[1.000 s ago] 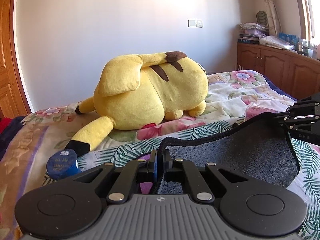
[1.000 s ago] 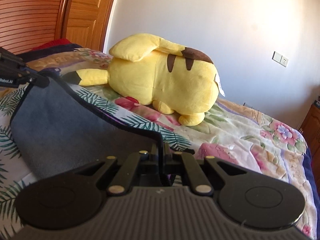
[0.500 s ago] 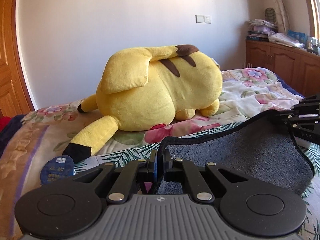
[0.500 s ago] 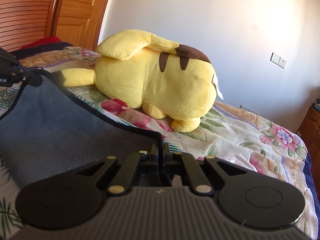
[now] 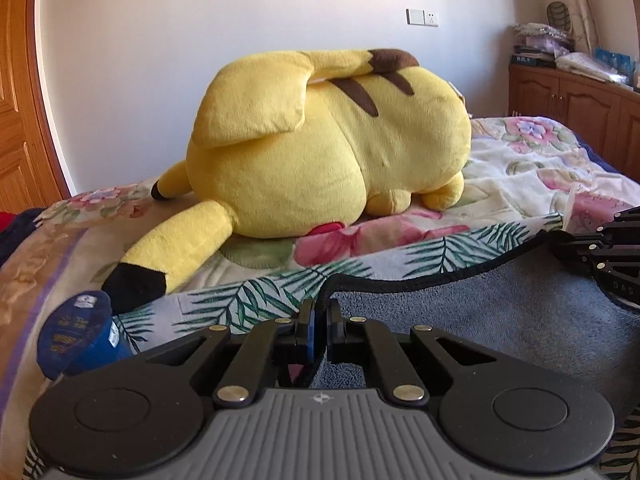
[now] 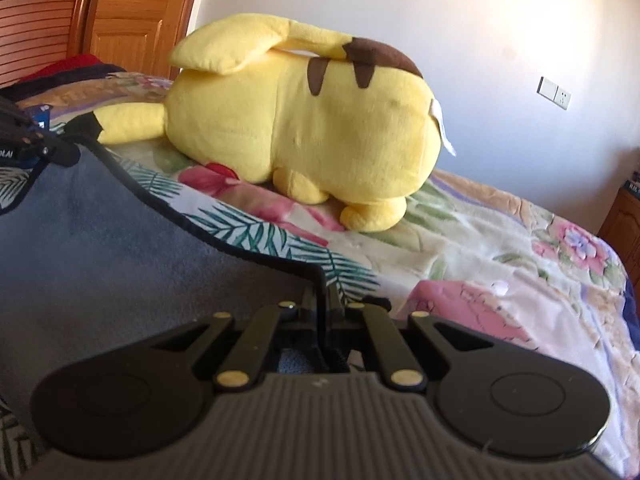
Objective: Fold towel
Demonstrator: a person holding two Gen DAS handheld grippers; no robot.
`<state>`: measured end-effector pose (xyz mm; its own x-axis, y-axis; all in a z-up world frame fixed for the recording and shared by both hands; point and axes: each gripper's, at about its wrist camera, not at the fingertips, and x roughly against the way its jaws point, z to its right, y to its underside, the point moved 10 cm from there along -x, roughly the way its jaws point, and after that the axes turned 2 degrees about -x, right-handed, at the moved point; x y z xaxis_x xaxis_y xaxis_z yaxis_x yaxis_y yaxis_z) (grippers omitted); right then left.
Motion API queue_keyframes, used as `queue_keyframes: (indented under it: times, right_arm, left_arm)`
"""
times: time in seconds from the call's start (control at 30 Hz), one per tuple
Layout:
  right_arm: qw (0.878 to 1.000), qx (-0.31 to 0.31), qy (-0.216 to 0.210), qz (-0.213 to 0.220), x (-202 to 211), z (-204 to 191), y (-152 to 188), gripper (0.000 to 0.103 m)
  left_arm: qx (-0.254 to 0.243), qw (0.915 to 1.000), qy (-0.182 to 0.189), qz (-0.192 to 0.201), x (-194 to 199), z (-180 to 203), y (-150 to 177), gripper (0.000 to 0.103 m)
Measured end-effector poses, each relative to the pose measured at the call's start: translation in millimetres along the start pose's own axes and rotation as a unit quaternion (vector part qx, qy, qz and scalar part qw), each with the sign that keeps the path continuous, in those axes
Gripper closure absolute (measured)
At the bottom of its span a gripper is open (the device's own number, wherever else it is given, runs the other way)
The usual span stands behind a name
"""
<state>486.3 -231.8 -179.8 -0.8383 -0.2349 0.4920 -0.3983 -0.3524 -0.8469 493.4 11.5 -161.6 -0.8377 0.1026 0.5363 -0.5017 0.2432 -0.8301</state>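
Note:
The towel (image 5: 500, 312) is grey-blue with a dark bound edge and a leaf print on its other face. It hangs stretched between my two grippers above the bed. My left gripper (image 5: 320, 312) is shut on one top corner. My right gripper (image 6: 322, 292) is shut on the other top corner, with the towel (image 6: 100, 248) sagging to its left. Each gripper shows at the edge of the other's view: the right one (image 5: 608, 256) and the left one (image 6: 36, 144).
A big yellow plush toy (image 5: 332, 148) lies on the floral bedspread (image 5: 520, 168) just beyond the towel. A blue can (image 5: 76, 332) stands at the left. Wooden cabinets (image 5: 576, 108) stand at the right, a wooden door (image 6: 132, 12) at the left.
Both grippers have moved forward towards the plush toy with the towel held between them; the toy looks larger and closer. The grips have not changed.

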Motion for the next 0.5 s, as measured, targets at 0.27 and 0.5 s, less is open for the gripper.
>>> queue_keyframes:
  times: [0.27,0.5]
  right_arm:
    - [1.0,-0.012,-0.004,-0.011,-8.6,0.0,11.4,0.098]
    - [0.999,-0.028,-0.01,-0.018,1.6,3.1,11.2,0.086]
  left_arm:
    - [-0.01,0.9997,-0.014,-0.018,-11.7,3.7,9.1,0.103]
    - [0.012,0.9998,-0.001,-0.017,4.2,8.8,11.5,0.07]
